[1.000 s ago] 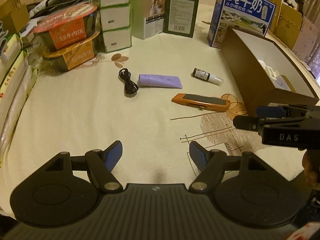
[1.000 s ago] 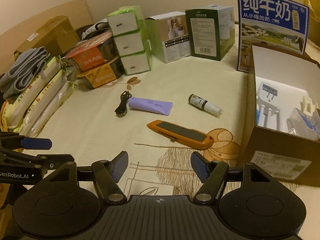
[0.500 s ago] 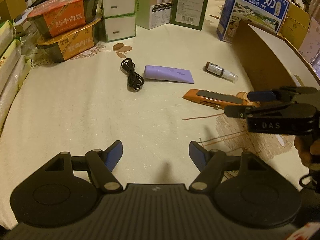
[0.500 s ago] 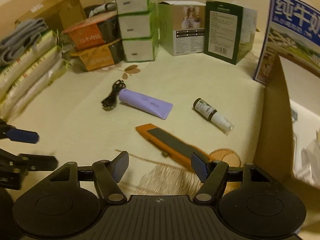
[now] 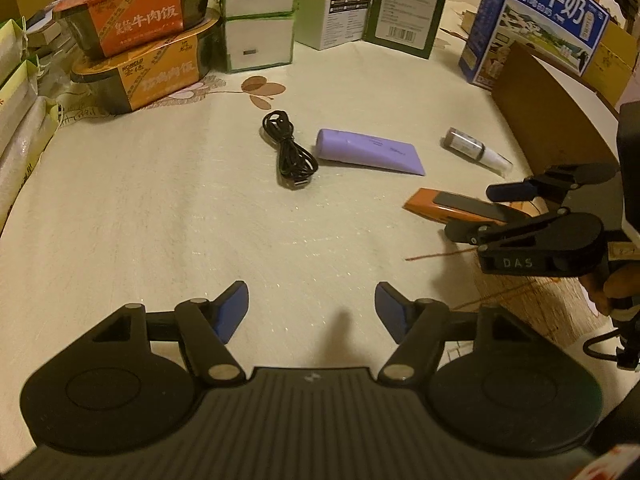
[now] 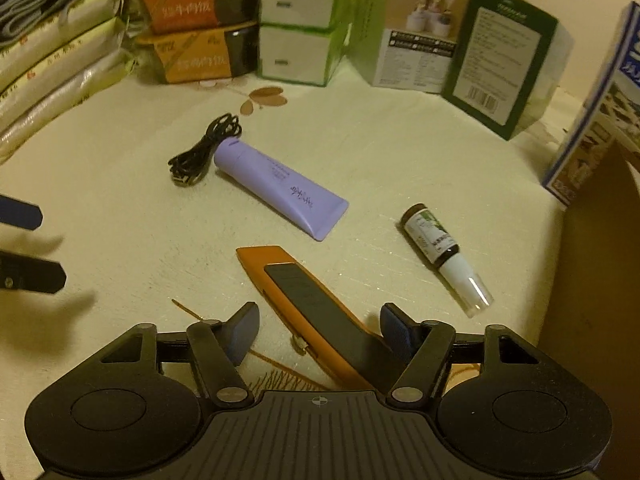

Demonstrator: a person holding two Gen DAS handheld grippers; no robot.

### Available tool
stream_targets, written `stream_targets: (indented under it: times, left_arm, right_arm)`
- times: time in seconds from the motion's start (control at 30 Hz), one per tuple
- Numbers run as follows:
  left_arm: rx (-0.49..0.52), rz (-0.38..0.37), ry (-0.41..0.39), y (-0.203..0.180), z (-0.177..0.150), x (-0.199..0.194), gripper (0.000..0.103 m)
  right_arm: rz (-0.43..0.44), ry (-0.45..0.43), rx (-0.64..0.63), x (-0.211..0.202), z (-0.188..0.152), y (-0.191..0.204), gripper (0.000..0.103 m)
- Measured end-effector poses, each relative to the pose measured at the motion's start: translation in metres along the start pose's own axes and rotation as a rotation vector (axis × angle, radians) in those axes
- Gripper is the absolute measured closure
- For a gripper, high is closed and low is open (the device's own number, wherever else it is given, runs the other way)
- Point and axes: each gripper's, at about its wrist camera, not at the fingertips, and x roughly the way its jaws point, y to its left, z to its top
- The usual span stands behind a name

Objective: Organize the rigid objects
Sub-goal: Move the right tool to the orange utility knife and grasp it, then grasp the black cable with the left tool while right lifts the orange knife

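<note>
1. Right tongs [image 6: 320, 330]: jaws apart and just now closing, straddling the rear end of the orange utility knife [image 6: 308, 304] lying flat on the counter [image 6: 120, 208]; pad contact not discernible.
2. Left tongs [image 5: 311, 314]: wide, narrowing slightly, nothing between the jaws, above bare cloth.
3. Beyond the knife: purple tube [image 6: 280, 188], black cable [image 6: 204, 152], small bottle [image 6: 444, 256].
4. Against a second ago: both tongs lower and nearer the items; knife now between the right jaws.

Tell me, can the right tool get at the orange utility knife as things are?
Probably yes. The right tool has just been closing, and the orange utility knife already lies between its open fingers on the tablecloth, nothing over it or crowding it.
</note>
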Motion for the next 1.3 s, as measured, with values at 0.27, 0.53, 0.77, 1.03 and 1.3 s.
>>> stream_targets:
  times: [0.27, 0.53, 0.77, 1.03, 1.3]
  left_arm:
    - [0.001, -0.003, -0.014, 0.006, 0.008, 0.015, 0.038]
    - [0.026, -0.007, -0.031, 0.003, 0.021, 0.032, 0.038]
    - [0.041, 0.004, -0.051, 0.005, 0.039, 0.047, 0.038]
    - [0.073, 0.02, -0.07, 0.003, 0.065, 0.071, 0.043]
    - [0.132, 0.049, -0.071, -0.006, 0.08, 0.094, 0.061]
  right_arm:
    - [0.035, 0.015, 0.058, 0.008, 0.011, -0.007, 0.063]
    - [-0.038, 0.017, 0.435, 0.002, 0.016, -0.031, 0.073]
    - [-0.103, -0.015, 0.626, -0.005, 0.012, -0.047, 0.074]
    - [-0.094, 0.02, 0.535, -0.01, 0.008, -0.037, 0.067]
    - [-0.094, 0.038, 0.504, -0.011, 0.001, -0.032, 0.063]
